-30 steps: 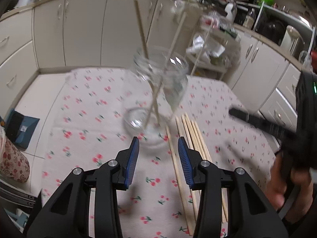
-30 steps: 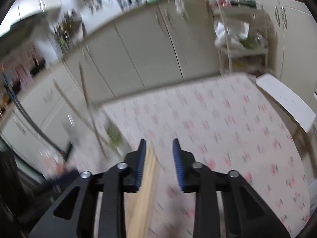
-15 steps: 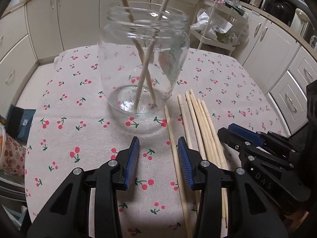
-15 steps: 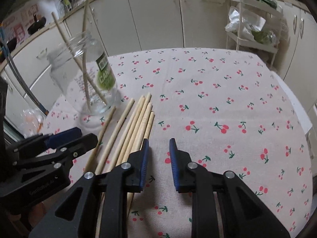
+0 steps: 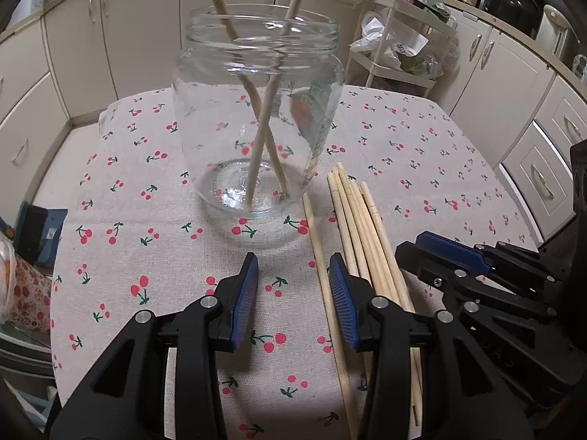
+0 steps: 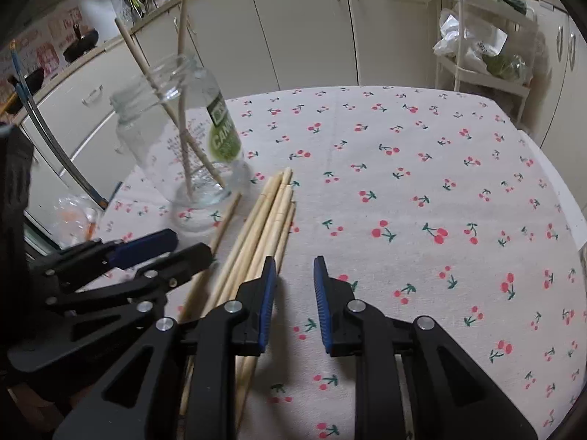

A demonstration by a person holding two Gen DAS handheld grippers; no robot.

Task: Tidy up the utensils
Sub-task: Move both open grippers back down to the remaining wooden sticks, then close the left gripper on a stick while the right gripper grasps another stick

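A glass jar (image 5: 256,124) stands upright at left on the cherry-print cloth (image 6: 422,190), with two chopsticks (image 5: 264,124) crossed inside. Loose chopsticks (image 6: 264,216) lie just right of it. Left gripper (image 5: 292,293) and right gripper (image 6: 292,293) hover with jaws apart, holding nothing.

1. The jar (image 5: 256,124) is clear, glossy glass.
2. The chopsticks (image 5: 361,234) are pale, matt wood.
3. The tablecloth (image 6: 422,183) is woven, matt cloth.
4. The gripper fingers (image 5: 341,295) carry ribbed blue pads on black plastic.
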